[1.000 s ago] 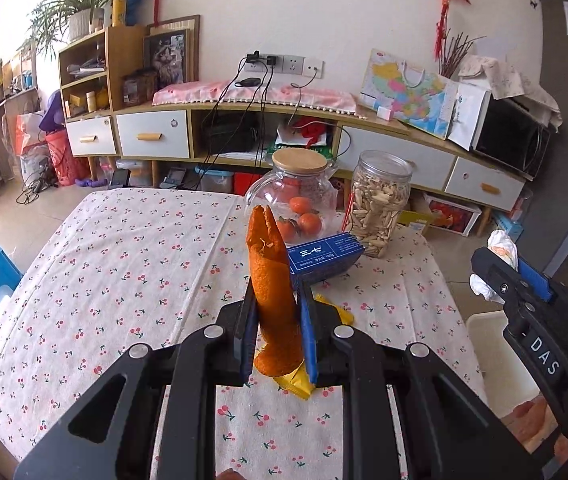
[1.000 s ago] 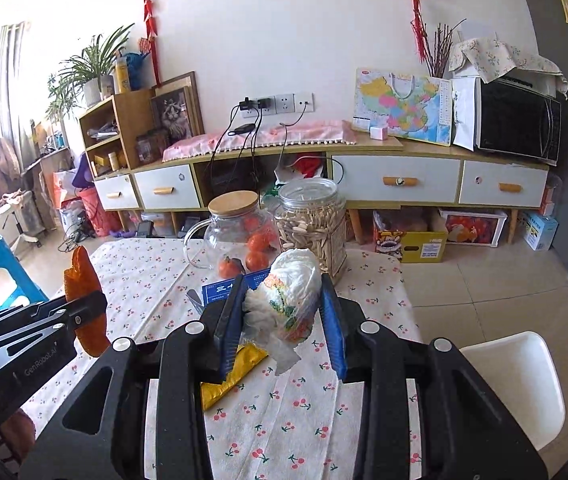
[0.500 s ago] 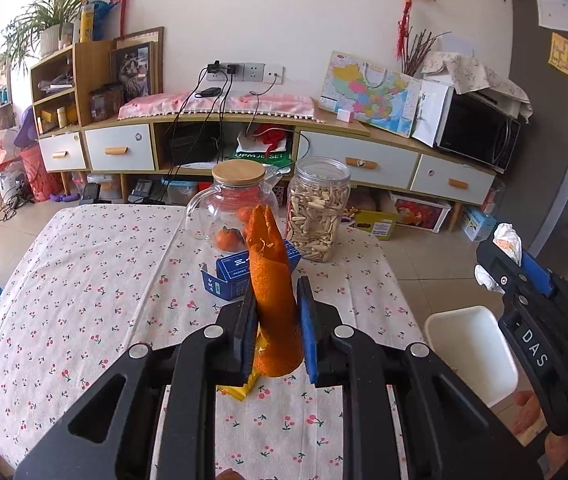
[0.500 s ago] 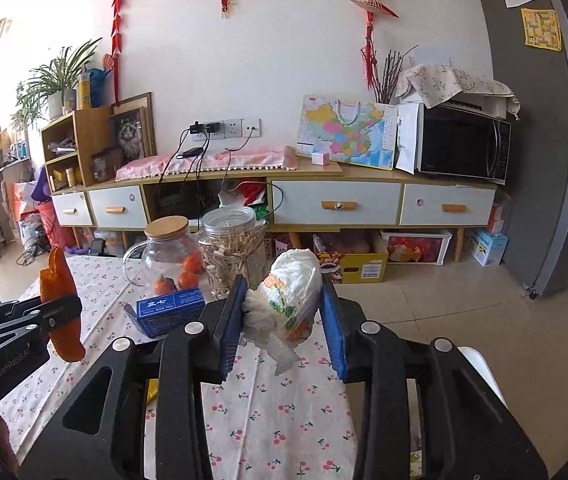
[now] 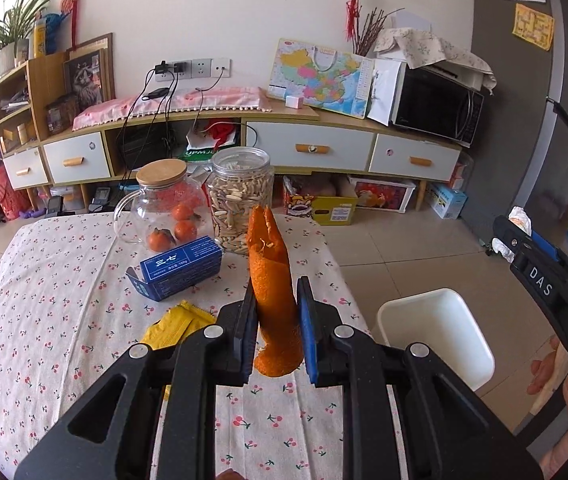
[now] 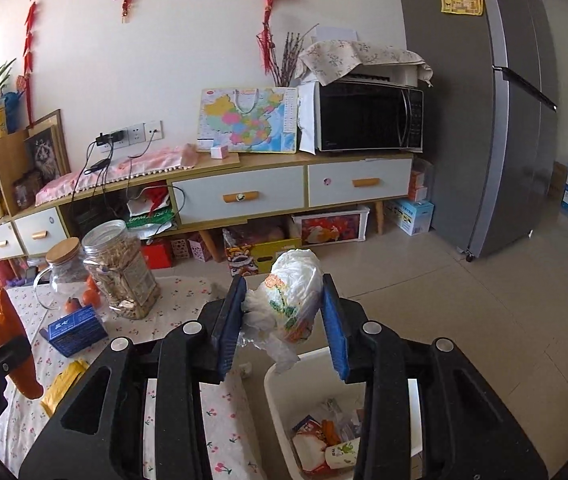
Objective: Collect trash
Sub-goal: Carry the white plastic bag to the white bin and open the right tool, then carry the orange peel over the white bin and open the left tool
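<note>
My left gripper is shut on a long orange peel held upright above the table's right part; the peel also shows in the right wrist view. My right gripper is shut on a crumpled white plastic wrapper with a coloured print. It hangs above the white trash bin, which stands on the floor by the table's right edge and holds several wrappers. The bin also shows in the left wrist view. A yellow packet lies on the tablecloth.
On the cherry-print tablecloth stand a blue box, a glass jug with oranges and a jar of seeds. Beyond are a sideboard with a microwave and a grey fridge.
Both grippers have moved right towards the table's edge. The right gripper with the wrapper now hangs over the bin, whose contents have come into view. Both grips are unchanged.
</note>
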Demonstrator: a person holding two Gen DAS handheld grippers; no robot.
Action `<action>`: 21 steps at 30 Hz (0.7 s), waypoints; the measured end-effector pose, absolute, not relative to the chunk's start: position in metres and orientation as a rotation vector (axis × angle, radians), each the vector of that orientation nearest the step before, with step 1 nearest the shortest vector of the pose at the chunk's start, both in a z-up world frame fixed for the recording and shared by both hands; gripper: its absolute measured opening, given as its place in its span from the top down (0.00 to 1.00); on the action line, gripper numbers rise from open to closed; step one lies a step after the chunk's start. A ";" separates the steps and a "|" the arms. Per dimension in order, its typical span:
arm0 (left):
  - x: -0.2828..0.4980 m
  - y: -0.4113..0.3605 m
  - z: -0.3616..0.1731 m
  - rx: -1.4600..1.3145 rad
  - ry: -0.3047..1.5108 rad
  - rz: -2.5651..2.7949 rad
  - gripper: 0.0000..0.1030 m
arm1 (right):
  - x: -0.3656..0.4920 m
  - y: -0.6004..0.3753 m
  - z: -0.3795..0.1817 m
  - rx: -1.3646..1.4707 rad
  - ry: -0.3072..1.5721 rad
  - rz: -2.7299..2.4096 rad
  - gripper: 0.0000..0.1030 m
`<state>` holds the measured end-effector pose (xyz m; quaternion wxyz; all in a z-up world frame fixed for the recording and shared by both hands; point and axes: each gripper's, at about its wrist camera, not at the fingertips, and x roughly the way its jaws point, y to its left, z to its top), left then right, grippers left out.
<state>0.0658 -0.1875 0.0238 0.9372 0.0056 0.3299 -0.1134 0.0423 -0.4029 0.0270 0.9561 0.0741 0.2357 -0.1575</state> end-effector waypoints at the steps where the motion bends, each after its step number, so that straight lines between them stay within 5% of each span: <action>1: 0.066 -0.193 0.024 0.015 0.674 -0.242 0.81 | 0.043 -0.412 0.026 0.169 0.491 -0.336 0.64; 12: 0.072 -0.278 0.026 0.054 0.685 -0.380 0.81 | 0.024 -0.492 0.024 0.338 0.482 -0.527 0.12; 21: 0.080 -0.353 0.020 0.060 0.742 -0.504 0.81 | 0.002 -0.552 0.028 0.440 0.457 -0.684 0.07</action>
